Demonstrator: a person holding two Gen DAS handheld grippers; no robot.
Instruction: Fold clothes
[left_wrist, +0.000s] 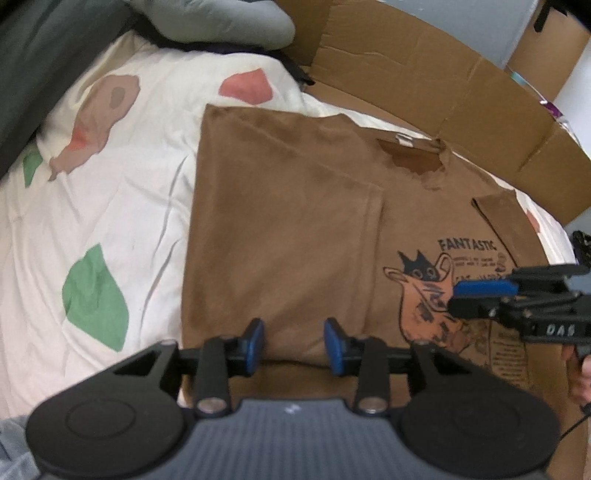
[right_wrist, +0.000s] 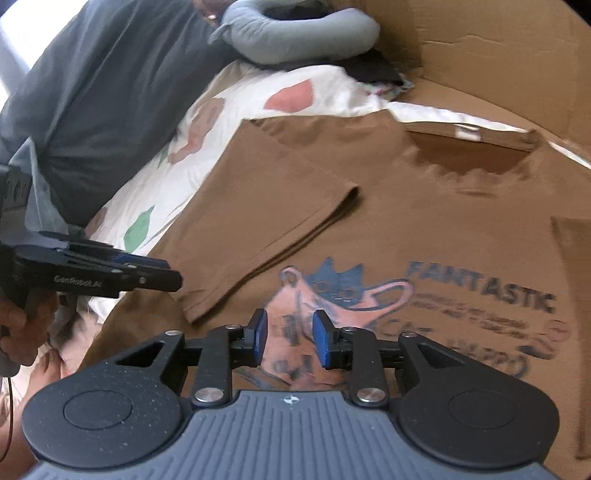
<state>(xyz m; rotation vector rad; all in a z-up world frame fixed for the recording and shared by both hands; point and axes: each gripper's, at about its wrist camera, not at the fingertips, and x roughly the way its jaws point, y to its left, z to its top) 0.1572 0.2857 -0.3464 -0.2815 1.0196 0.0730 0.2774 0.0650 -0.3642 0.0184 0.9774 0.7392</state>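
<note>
A brown T-shirt (left_wrist: 288, 221) with a cat print and the word FANTASTIC lies flat on a white patterned quilt (left_wrist: 110, 184). Its left side and sleeve are folded inward over the body (right_wrist: 288, 221). My left gripper (left_wrist: 295, 343) hovers open over the shirt's lower left part, nothing between its blue pads. My right gripper (right_wrist: 289, 334) is open just above the print, also holding nothing. Each gripper shows side-on in the other's view: the right gripper (left_wrist: 456, 297) over the print, the left gripper (right_wrist: 166, 271) at the shirt's left edge.
A flattened cardboard box (left_wrist: 443, 74) stands behind the shirt's collar. A grey neck pillow (right_wrist: 295, 33) and a dark grey cushion (right_wrist: 110, 92) lie at the far left. A person's hand (right_wrist: 26, 332) holds the left gripper's handle. Bare quilt stretches left of the shirt.
</note>
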